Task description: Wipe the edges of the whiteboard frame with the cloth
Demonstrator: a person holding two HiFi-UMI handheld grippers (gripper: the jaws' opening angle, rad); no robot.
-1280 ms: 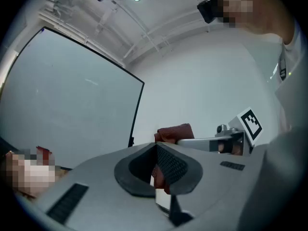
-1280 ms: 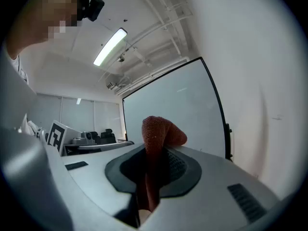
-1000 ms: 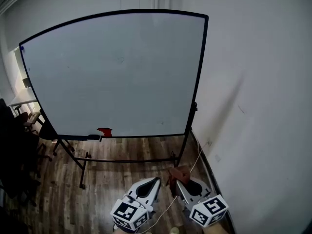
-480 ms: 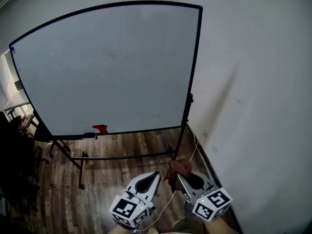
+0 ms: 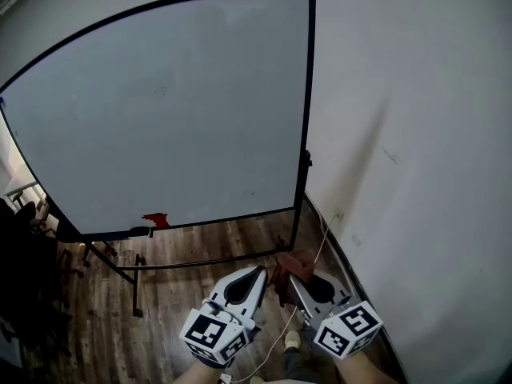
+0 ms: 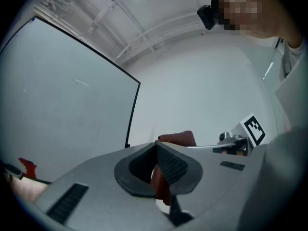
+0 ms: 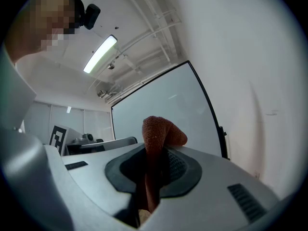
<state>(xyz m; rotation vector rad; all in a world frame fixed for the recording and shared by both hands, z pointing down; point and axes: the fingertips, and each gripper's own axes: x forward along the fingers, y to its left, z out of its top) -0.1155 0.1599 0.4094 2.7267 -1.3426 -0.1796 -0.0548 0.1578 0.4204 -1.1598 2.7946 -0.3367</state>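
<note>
The fuzzy rust-red cloth (image 7: 158,131) sticks up long-ways from the right gripper (image 5: 289,278), which squeezes it, top flopped over. The left gripper (image 6: 156,145) is closed, holding nothing.

The whiteboard (image 5: 160,110) fills the upper left of the frame, the wall (image 5: 416,134) lies right of it, and at bottom centre my left gripper (image 5: 256,272) sits just left of my right gripper (image 5: 291,281), whose jaws pinch the cloth (image 5: 291,262) below the board's lower right corner.
</note>
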